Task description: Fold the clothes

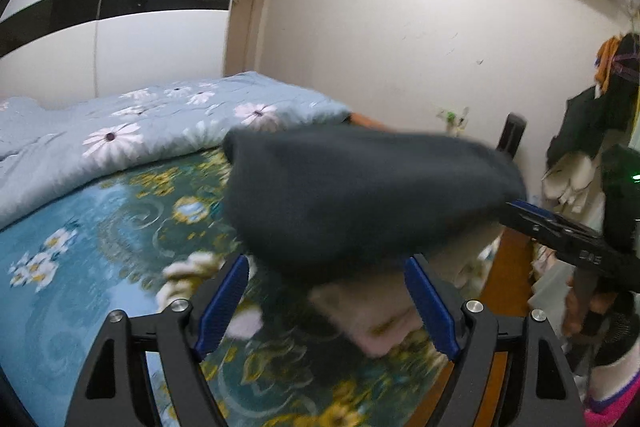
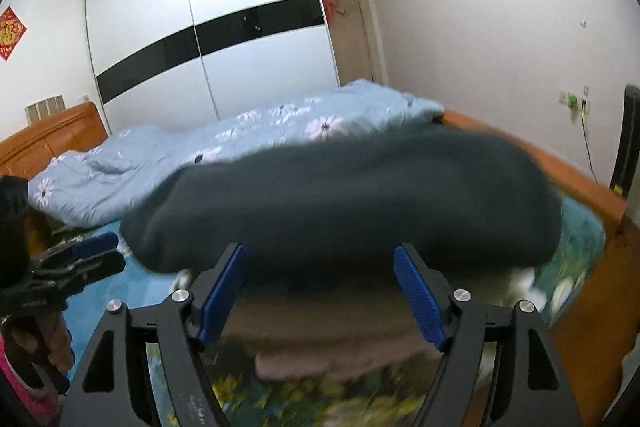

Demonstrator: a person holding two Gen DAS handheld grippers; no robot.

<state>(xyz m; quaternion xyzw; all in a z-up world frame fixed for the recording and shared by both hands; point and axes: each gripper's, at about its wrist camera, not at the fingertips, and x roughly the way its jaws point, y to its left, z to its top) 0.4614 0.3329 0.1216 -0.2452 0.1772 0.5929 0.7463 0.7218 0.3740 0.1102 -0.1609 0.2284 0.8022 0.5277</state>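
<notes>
Mid-fold: dark garment (image 2: 340, 203) was seen blurred, centre frame, over the bed (image 1: 80, 239). Left hand-held gripper (image 1: 326, 303) and right hand-held gripper (image 2: 320, 291) were spread wide, nothing gripped. An edge must be grasped next.

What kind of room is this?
A bedroom, most likely. There is a bed with a flowery blue quilt, a tall sliding-door wardrobe, and clothes hanging by the wall.

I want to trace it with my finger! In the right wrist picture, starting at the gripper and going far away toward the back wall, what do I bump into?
right gripper → pink folded cloth → dark green garment → light blue flowered quilt → white wardrobe with a black stripe
</notes>
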